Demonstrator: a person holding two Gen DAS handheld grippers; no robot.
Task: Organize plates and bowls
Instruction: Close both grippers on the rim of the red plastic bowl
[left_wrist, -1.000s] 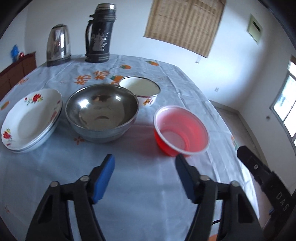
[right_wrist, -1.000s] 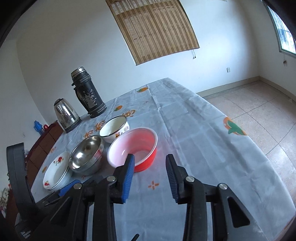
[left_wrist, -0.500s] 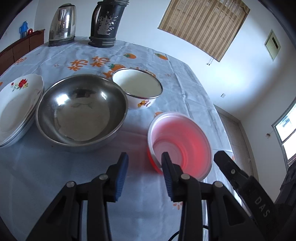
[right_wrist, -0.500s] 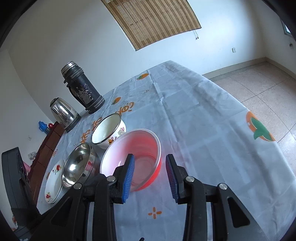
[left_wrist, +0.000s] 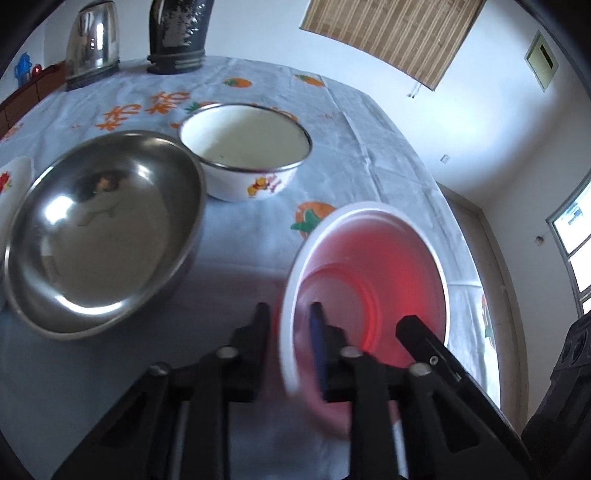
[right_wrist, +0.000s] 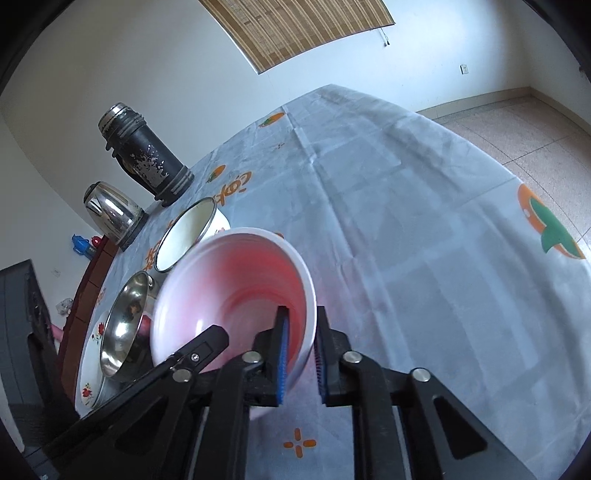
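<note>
Right gripper (right_wrist: 299, 354) pinches the red bowl's (right_wrist: 236, 291) near rim. Left gripper (left_wrist: 288, 332) is closing across the opposite rim, wall between its jaws

Red translucent bowl (left_wrist: 373, 266), cartoon-printed white bowl (left_wrist: 245, 162), pale blue orange-patterned tablecloth (right_wrist: 406, 206).

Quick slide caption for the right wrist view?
Right claw pinching the red bowl's rim, steel bowl behind.

wrist views, close, sharing red bowl (left_wrist: 373, 266)
</note>
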